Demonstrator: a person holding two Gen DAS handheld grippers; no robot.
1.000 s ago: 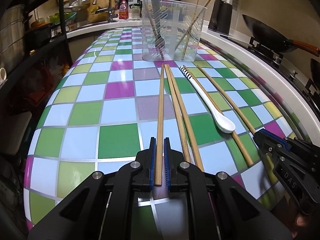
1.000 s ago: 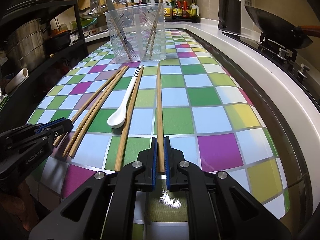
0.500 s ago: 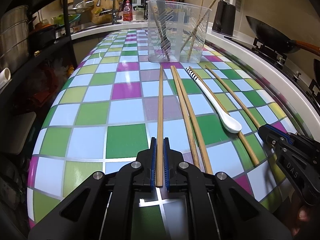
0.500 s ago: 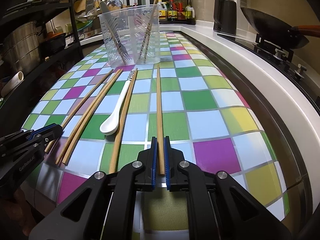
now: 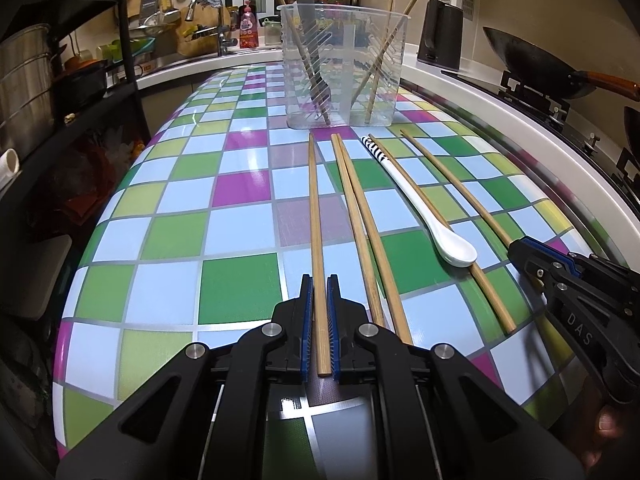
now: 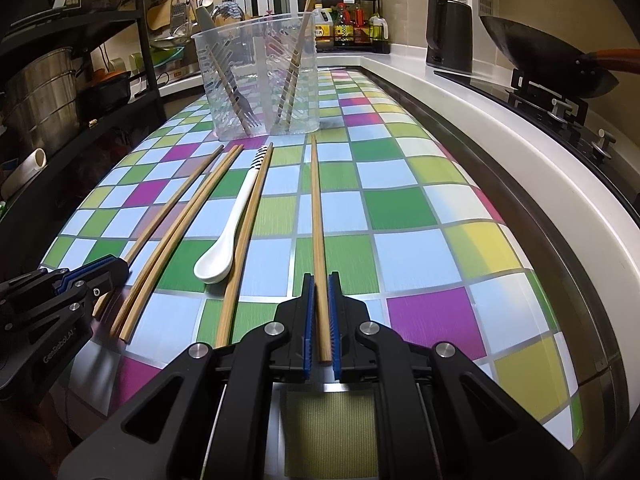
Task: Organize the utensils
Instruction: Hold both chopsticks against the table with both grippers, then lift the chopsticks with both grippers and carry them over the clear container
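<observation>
Left hand-held gripper pinching the leftmost chopstick, pointing toward 12 o'clock at the bin. Right hand-held gripper pinching the rightmost stick. Risking, by end-gripping, swinging tips and knocking the spoon or missing the rim.

The checkered counter carries a clear plastic tub; just before the tub lie five bamboo chopsticks and a white spoon.
</observation>
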